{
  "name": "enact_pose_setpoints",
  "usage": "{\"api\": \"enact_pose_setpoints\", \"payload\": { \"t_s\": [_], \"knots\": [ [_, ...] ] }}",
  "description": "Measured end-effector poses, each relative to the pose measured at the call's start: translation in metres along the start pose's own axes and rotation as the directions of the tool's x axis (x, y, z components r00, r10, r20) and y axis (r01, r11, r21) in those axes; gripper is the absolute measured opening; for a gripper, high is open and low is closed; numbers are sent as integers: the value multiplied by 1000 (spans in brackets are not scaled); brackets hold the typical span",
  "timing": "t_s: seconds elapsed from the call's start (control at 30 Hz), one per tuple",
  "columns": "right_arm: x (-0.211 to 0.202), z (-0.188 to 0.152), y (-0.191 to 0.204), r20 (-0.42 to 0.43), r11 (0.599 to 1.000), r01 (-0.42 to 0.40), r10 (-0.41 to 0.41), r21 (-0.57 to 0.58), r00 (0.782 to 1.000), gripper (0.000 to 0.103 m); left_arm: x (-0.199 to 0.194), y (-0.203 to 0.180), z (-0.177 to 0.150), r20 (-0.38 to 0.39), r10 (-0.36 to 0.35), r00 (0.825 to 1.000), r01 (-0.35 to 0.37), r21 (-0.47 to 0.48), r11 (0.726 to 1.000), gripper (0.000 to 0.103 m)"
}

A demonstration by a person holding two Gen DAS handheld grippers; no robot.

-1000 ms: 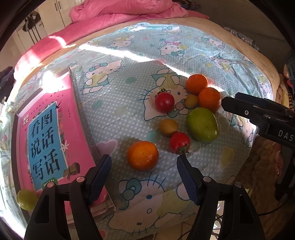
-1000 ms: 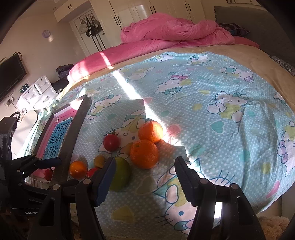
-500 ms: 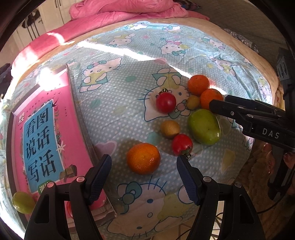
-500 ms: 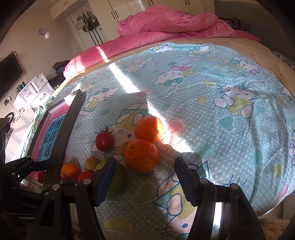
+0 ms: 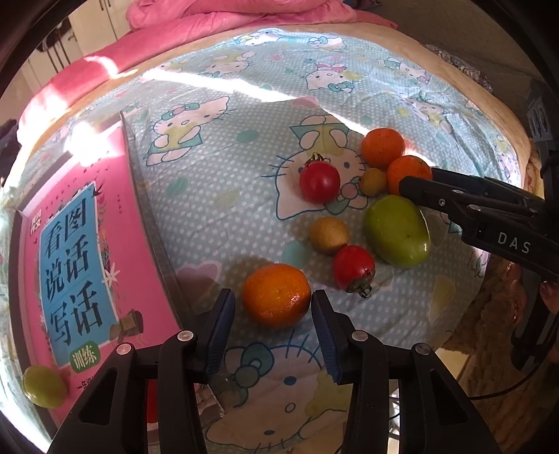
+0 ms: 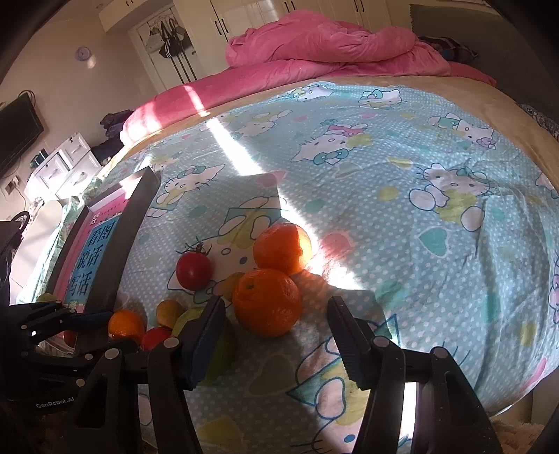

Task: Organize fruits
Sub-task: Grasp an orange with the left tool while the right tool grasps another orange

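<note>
We log, beside the book (image 5: 73, 241): left gripper (image 5: 272, 317) closing around an orange (image 5: 276, 295); right gripper (image 6: 276, 335) closing, another orange (image 6: 267, 302) between its jaws, untouched.

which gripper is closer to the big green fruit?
Right. The right gripper has its left finger against the big green fruit; the left gripper, jaws closing, straddles an orange beyond a tomato.

Home bedroom: bed (image 6: 349, 146), pink duvet (image 6: 332, 45), wardrobe (image 6: 244, 17), wall TV (image 6: 17, 132).
</note>
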State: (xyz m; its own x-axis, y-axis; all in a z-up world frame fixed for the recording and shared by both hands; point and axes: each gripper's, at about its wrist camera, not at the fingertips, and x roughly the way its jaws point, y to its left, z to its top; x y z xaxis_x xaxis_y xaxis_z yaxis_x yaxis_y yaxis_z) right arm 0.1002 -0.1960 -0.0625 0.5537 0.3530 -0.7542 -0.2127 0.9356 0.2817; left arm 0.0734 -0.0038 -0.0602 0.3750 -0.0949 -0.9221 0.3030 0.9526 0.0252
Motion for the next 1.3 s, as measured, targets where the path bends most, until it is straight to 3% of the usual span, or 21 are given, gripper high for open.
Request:
{"api": "enact_pose_setpoints", "payload": {
  "t_s": [0.23,0.37,0.63,0.83,1.3],
  "knots": [
    [10,2,3,-7,1000,10,-10,-23,1000,53,5,-2,3,1,-9,1000,9,-6,1000,47],
    [13,3,4,-14,999,-12,12,-33,1000,42,7,-3,3,6,-2,1000,2,-2,1000,45],
    [6,3,-1,-6,999,-53,53,-4,999,41,6,0,2,13,-9,1000,10,-15,1000,42],
    [-5,4,-5,24,998,-54,53,12,998,41,0,11,2,33,-69,997,71,-78,994,42],
    [-26,4,3,88,998,-60,61,-13,994,41,-26,26,0,115,-41,993,55,-127,990,41]
  ]
}}
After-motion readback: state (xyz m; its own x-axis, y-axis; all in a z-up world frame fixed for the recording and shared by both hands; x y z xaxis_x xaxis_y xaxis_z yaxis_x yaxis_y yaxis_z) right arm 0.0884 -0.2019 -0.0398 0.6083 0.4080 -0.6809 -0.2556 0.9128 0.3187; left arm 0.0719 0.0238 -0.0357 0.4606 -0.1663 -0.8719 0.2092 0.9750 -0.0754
